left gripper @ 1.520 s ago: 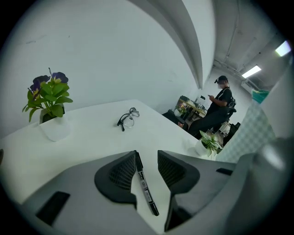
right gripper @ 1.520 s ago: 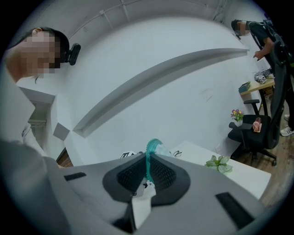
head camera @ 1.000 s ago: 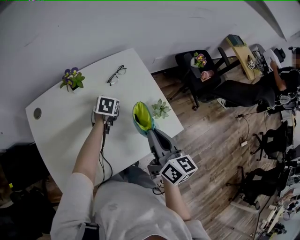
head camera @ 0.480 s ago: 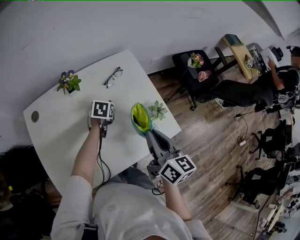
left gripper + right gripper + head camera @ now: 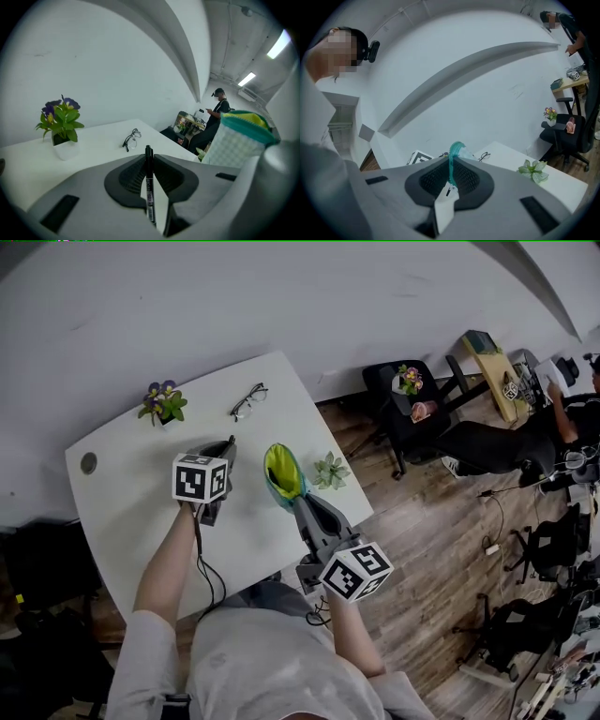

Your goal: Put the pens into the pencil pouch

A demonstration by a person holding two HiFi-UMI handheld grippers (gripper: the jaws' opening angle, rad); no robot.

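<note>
Head view: a white worktop with rounded corners stands against a pale wall. To the right lies a wood floor with a black office chair and, in the upper right, a seated person. On the worktop stand a potted flower at upper left and a small succulent near the right edge. A pair of glasses lies between them, nearer the wall.

The left gripper is raised over the middle of the worktop. In the left gripper view its jaws are closed on a black pen, which stands upright between the pads with its upper end clear of them.

The right gripper, at centre frame, pinches the teal edge of the pouch. The pouch is held upright with its yellow-lined mouth open. It sits just right of the left gripper and apart from the pen.
</note>
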